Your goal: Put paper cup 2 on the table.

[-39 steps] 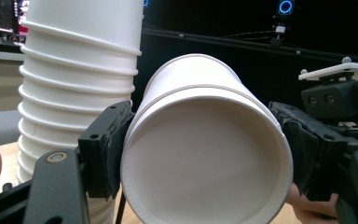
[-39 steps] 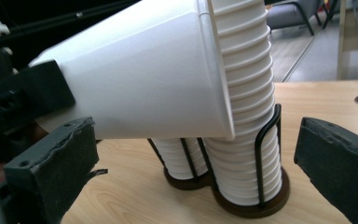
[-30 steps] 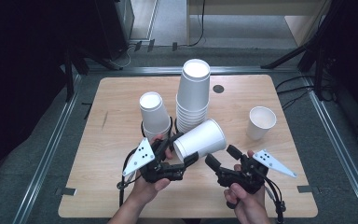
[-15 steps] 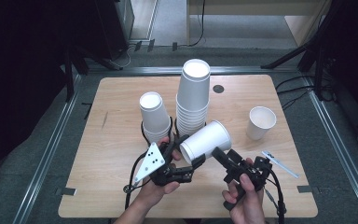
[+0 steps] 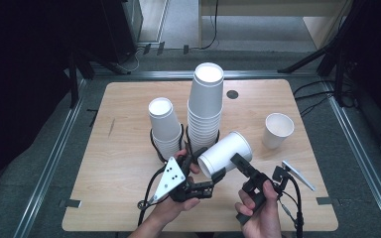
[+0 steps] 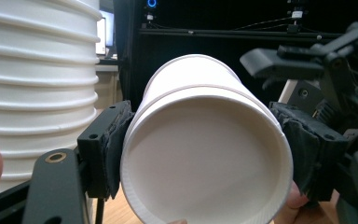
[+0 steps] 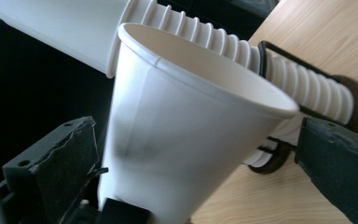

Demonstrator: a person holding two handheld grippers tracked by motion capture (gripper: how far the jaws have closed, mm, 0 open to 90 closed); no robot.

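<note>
A white paper cup [image 5: 225, 151] hangs tipped on its side above the table's front, just before the tall stack. My left gripper [image 5: 208, 167] is shut on it; in the left gripper view both pads [image 6: 107, 144] press the sides of the cup [image 6: 205, 154], whose round end faces the camera. My right gripper [image 5: 258, 168] comes from the lower right and stands open. In the right gripper view its jaws stand either side of the cup [image 7: 177, 140], with a gap between each pad [image 7: 51, 158] and the cup wall.
A tall stack of white cups [image 5: 206, 109] and a shorter stack [image 5: 164, 126] stand in black wire holders mid-table. A single upright cup [image 5: 278, 130] sits to the right. Bare wooden table [image 5: 124, 163] lies at the left; dark floor and metal rails surround it.
My left gripper has carried the cup slightly right and lower. My right gripper has turned and brought its jaws up around the cup.
</note>
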